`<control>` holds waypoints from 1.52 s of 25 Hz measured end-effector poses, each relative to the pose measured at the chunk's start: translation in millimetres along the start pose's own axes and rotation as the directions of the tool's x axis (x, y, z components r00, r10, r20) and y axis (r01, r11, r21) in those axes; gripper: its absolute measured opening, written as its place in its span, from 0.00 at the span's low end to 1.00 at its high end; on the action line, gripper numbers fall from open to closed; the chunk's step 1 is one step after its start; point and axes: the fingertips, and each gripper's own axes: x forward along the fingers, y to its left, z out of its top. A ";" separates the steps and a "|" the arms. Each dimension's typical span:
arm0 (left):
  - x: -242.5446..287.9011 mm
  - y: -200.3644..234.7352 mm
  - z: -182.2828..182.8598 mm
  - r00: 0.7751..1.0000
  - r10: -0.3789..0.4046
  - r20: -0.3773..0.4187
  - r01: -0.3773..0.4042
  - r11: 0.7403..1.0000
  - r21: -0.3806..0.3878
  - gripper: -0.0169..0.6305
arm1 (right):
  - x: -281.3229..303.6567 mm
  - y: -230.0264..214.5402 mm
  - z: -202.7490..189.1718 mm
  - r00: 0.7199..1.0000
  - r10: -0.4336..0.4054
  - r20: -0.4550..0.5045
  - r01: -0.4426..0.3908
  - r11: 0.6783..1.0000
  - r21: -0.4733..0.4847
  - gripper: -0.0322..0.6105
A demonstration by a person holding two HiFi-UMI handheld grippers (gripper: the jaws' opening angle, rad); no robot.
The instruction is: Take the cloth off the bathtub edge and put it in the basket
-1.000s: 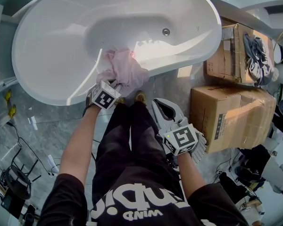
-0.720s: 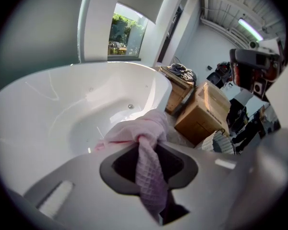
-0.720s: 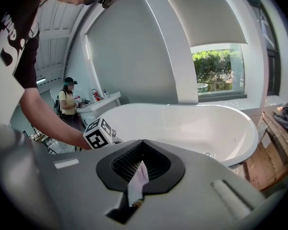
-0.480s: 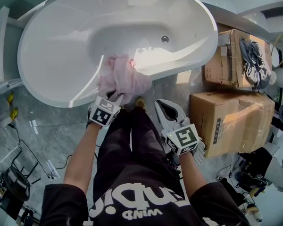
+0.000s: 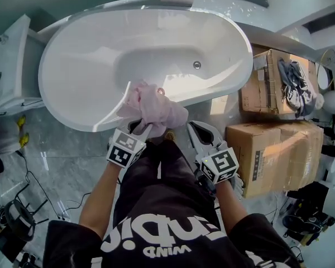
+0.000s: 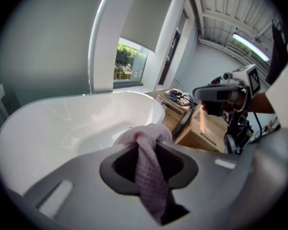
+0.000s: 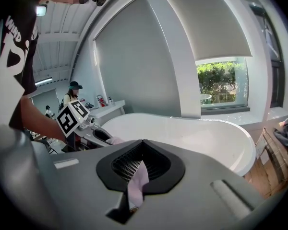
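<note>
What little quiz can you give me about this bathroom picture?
1. True or false: the cloth is blue.
2. Which hand's gripper grips the cloth? A: left. B: right.
3. Fill in: the big cardboard box stands on the floor beside the white ____.
Key: 1 false, it is pink. 2 A, the left gripper is shut on it. 3 bathtub.

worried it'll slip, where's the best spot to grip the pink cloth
Probably the thick bunched middle of the cloth, coming from the person's side of the bathtub: the left hand-held gripper pinches only a narrow fold at its near end, and the bulk flops beyond the jaws.
</note>
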 end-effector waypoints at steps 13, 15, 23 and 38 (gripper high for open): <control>-102.1 -31.0 105.8 0.978 0.000 0.208 -0.015 0.998 0.069 0.14 | -29.5 19.8 68.3 0.993 0.003 0.118 0.006 0.997 -0.075 0.06; -118.1 -34.3 121.2 0.971 -0.002 0.237 -0.018 0.997 0.078 0.14 | -35.1 15.8 81.1 0.990 -0.009 0.143 0.021 0.996 -0.086 0.06; -123.6 -33.6 137.6 0.965 0.003 0.264 -0.025 0.997 0.079 0.14 | -40.0 1.0 103.0 0.982 -0.044 0.182 0.063 0.993 -0.101 0.06; -146.4 -69.6 218.2 0.906 -0.092 0.414 0.011 0.981 0.195 0.14 | -72.0 -36.8 95.9 0.962 -0.188 0.198 0.200 0.979 -0.042 0.06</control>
